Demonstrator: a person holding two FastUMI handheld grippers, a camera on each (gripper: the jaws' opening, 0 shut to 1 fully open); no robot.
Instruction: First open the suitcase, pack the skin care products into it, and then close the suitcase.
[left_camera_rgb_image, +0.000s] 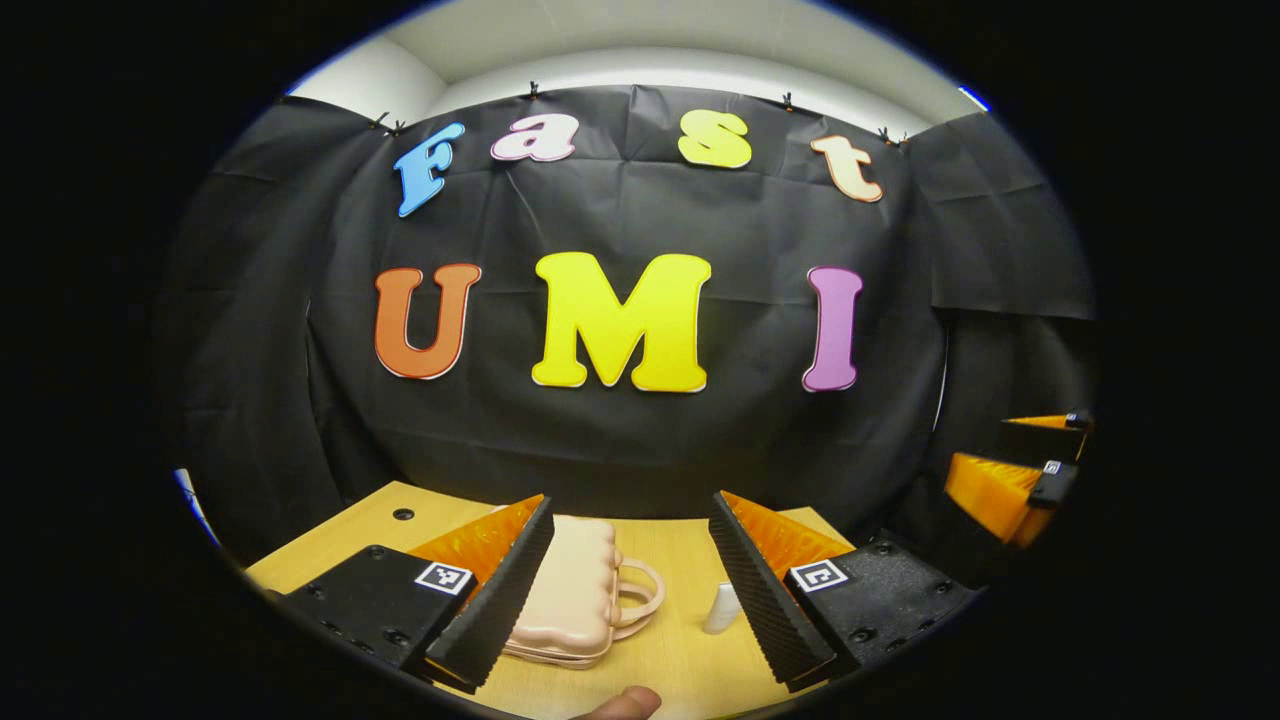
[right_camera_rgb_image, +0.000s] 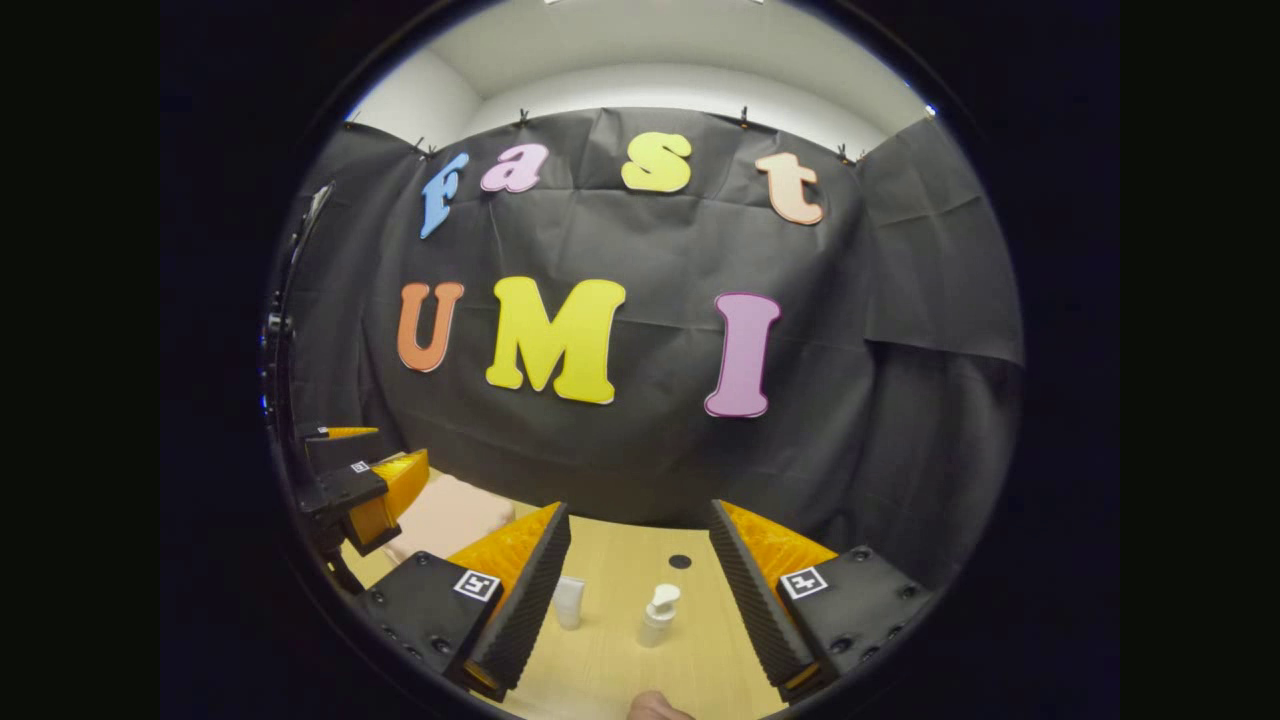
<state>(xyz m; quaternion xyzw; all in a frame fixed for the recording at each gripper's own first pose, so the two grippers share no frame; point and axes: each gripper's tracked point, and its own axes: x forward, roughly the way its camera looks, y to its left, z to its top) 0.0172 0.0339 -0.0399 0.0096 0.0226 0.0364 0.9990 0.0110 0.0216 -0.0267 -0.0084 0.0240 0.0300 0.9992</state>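
A pale pink suitcase (left_camera_rgb_image: 572, 590) lies shut on the wooden table (left_camera_rgb_image: 680, 545), its handle (left_camera_rgb_image: 645, 595) pointing right. My left gripper (left_camera_rgb_image: 630, 505) hovers above it, open, nothing between its fingers. A small white tube (left_camera_rgb_image: 722, 607) stands just right of the handle. In the right gripper view my right gripper (right_camera_rgb_image: 638, 510) is open over the table (right_camera_rgb_image: 620, 650); the white tube (right_camera_rgb_image: 568, 602) and a white pump bottle (right_camera_rgb_image: 659, 614) stand upright between its fingers, untouched. The suitcase (right_camera_rgb_image: 450, 515) lies at the left there, with the left gripper (right_camera_rgb_image: 365, 475) above it.
The right gripper (left_camera_rgb_image: 1035, 465) shows at the far right of the left gripper view, open. Round cable holes (left_camera_rgb_image: 403, 514) (right_camera_rgb_image: 680, 562) sit in the tabletop. A fingertip (left_camera_rgb_image: 625, 705) (right_camera_rgb_image: 655, 708) pokes in at the bottom edge. Black cloth backs the table.
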